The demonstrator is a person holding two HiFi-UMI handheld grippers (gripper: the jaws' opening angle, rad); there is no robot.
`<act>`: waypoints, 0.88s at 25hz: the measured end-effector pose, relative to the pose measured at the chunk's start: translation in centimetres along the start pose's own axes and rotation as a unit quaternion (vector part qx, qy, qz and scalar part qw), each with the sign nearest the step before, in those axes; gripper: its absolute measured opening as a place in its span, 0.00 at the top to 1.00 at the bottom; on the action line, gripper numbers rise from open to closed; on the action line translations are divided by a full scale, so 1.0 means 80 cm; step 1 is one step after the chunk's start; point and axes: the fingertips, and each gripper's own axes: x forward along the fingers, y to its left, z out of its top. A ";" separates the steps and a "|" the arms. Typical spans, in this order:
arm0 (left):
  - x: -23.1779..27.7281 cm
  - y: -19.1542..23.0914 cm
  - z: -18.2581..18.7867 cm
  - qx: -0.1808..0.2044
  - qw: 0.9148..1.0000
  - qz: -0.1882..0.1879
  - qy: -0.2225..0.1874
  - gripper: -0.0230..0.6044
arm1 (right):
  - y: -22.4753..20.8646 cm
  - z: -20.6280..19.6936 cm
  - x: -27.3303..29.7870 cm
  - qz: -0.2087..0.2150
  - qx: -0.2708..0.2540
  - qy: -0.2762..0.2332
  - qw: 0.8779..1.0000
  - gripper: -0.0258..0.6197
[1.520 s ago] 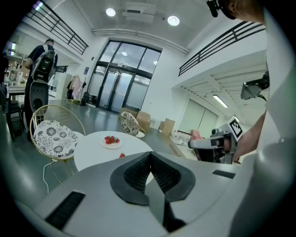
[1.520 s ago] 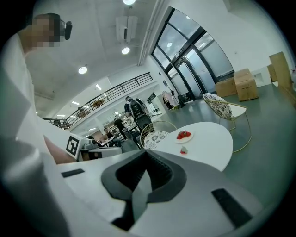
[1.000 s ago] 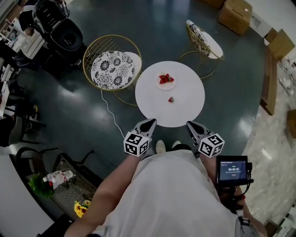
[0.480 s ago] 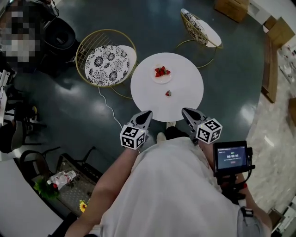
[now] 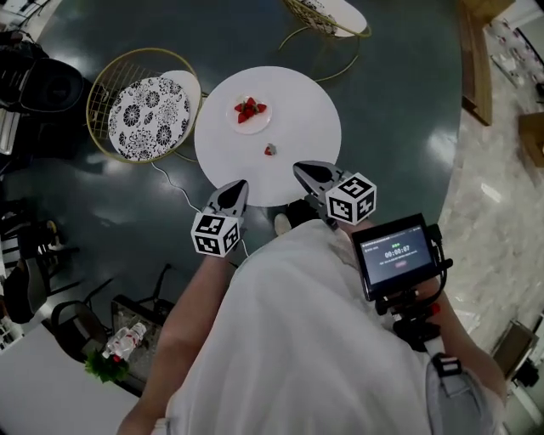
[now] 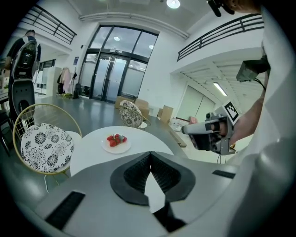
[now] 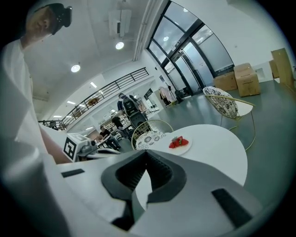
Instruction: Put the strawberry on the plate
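Note:
A small white plate (image 5: pixel 247 111) with several strawberries on it lies on the far part of the round white table (image 5: pixel 297 110). One loose strawberry (image 5: pixel 269 150) lies on the tabletop nearer to me. My left gripper (image 5: pixel 240 184) is shut and empty at the table's near edge, left of the loose berry. My right gripper (image 5: pixel 299 168) is also shut and empty, its tip over the near rim just right of the berry. The plate (image 6: pixel 116 144) shows in the left gripper view above the closed left gripper (image 6: pixel 150 153). In the right gripper view the plate (image 7: pixel 180 145) lies past the closed right gripper (image 7: pixel 147 152). The loose berry is hidden in both gripper views.
A gold wire chair with a patterned cushion (image 5: pixel 151 106) stands left of the table, and another chair (image 5: pixel 327 13) stands beyond it. A white cable (image 5: pixel 174 183) runs over the dark floor. A screen on a handle (image 5: pixel 398 253) sits at my right side. Cardboard boxes (image 7: pixel 244 74) stand far off.
The head view has swung, so the table sits higher and further left. Both grippers have come up to the table's near edge. Their jaws stay shut.

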 end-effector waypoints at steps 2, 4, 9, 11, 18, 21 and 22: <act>0.013 0.007 0.005 0.004 1.000 -0.003 0.012 0.95 | -0.010 0.003 0.008 -0.001 0.008 0.003 1.000 0.95; 0.030 0.013 0.006 0.007 1.000 -0.008 0.024 0.95 | -0.024 0.004 0.015 -0.002 0.016 0.007 1.000 0.95; 0.089 0.029 -0.001 0.015 0.998 -0.015 0.052 0.95 | -0.083 -0.002 0.040 -0.003 0.026 0.013 1.000 0.95; 0.102 0.031 -0.003 0.015 0.998 -0.016 0.059 0.95 | -0.096 -0.003 0.044 -0.002 0.029 0.016 0.999 0.95; 0.118 0.030 -0.011 0.024 0.996 -0.021 0.078 0.95 | -0.100 -0.007 0.035 -0.008 0.035 0.019 0.999 0.95; 0.127 0.030 -0.016 0.033 0.995 -0.022 0.091 0.95 | -0.103 -0.008 0.032 -0.011 0.036 0.021 0.999 0.95; 0.130 0.029 -0.018 0.036 0.994 -0.024 0.096 0.95 | -0.103 -0.007 0.031 -0.011 0.037 0.021 0.999 0.95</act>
